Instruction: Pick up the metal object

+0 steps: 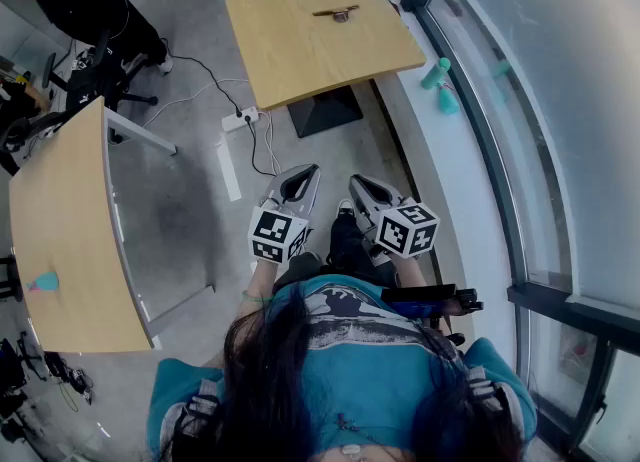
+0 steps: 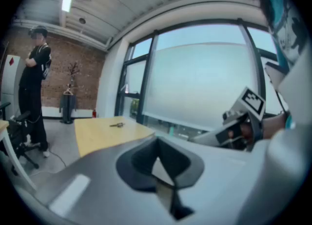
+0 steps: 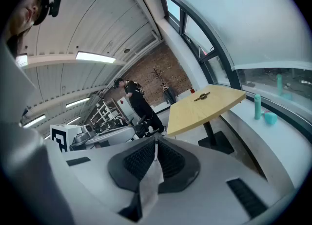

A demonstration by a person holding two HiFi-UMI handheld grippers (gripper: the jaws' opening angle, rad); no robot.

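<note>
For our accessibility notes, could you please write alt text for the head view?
Seen from above, a person holds the left gripper and right gripper close to the body, both shut and empty, well short of a wooden table ahead where a small metal object lies.

The metal object [image 1: 337, 13] lies on the far bench [image 1: 300, 65], well ahead of the left hand-held gripper [image 1: 298, 184] and the right hand-held gripper [image 1: 372, 188], which are side by side. A second bench [image 1: 60, 240] stands at the left. A bottle [image 1: 436, 73] stands on the window ledge [image 1: 450, 170] at the right.
</note>
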